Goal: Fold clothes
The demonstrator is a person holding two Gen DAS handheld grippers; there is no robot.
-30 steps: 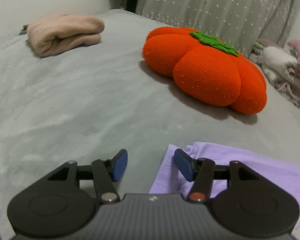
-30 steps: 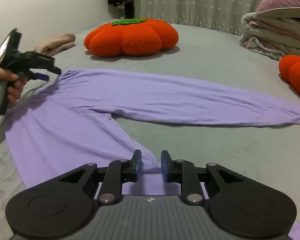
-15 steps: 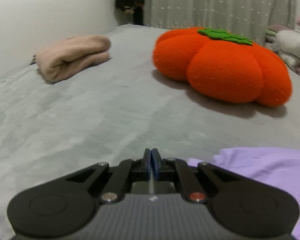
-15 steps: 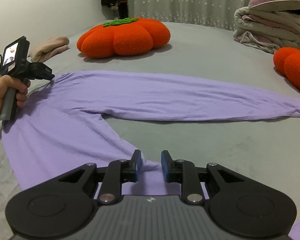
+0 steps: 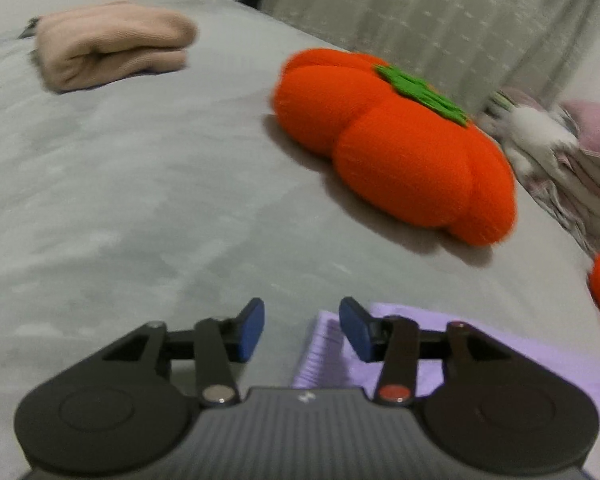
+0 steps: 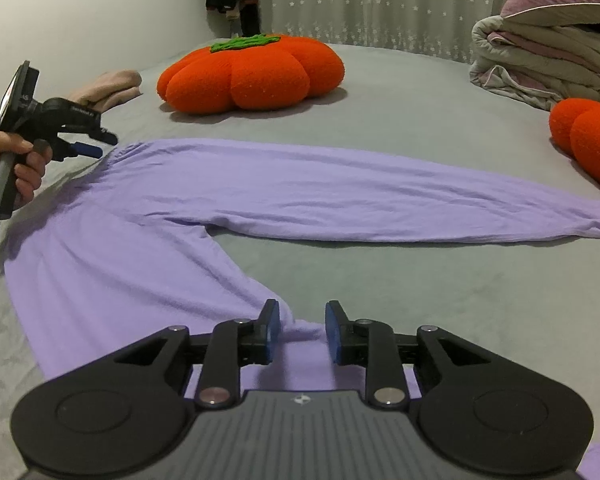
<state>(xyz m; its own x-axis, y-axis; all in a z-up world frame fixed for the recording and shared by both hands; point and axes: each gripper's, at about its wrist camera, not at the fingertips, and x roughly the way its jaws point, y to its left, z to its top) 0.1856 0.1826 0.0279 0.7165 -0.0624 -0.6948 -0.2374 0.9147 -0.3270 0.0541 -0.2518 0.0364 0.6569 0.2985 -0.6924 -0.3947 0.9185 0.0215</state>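
Lilac trousers [image 6: 300,184] lie flat on the grey bed [image 6: 420,280], one leg stretched far right, the other running toward me. My right gripper [image 6: 302,332] is open just above that near leg, and cloth shows between its fingers. My left gripper [image 5: 302,330] is open at the waistband corner [image 5: 328,344], with its right finger over the lilac cloth [image 5: 500,360] and bare sheet under its left finger. In the right wrist view a hand [image 6: 4,160] holds the left gripper [image 6: 96,148] at the trousers' upper-left corner.
An orange pumpkin cushion [image 6: 252,76] [image 5: 396,148] sits behind the trousers. A folded beige garment [image 5: 112,44] lies at the far left. Piled bedding [image 6: 540,60] and a second orange cushion [image 6: 592,140] occupy the right side. A curtain and a wall stand behind.
My left gripper was open a second ago, shut half a second ago, and is open again at the waistband corner. The right gripper stayed open and hardly moved.
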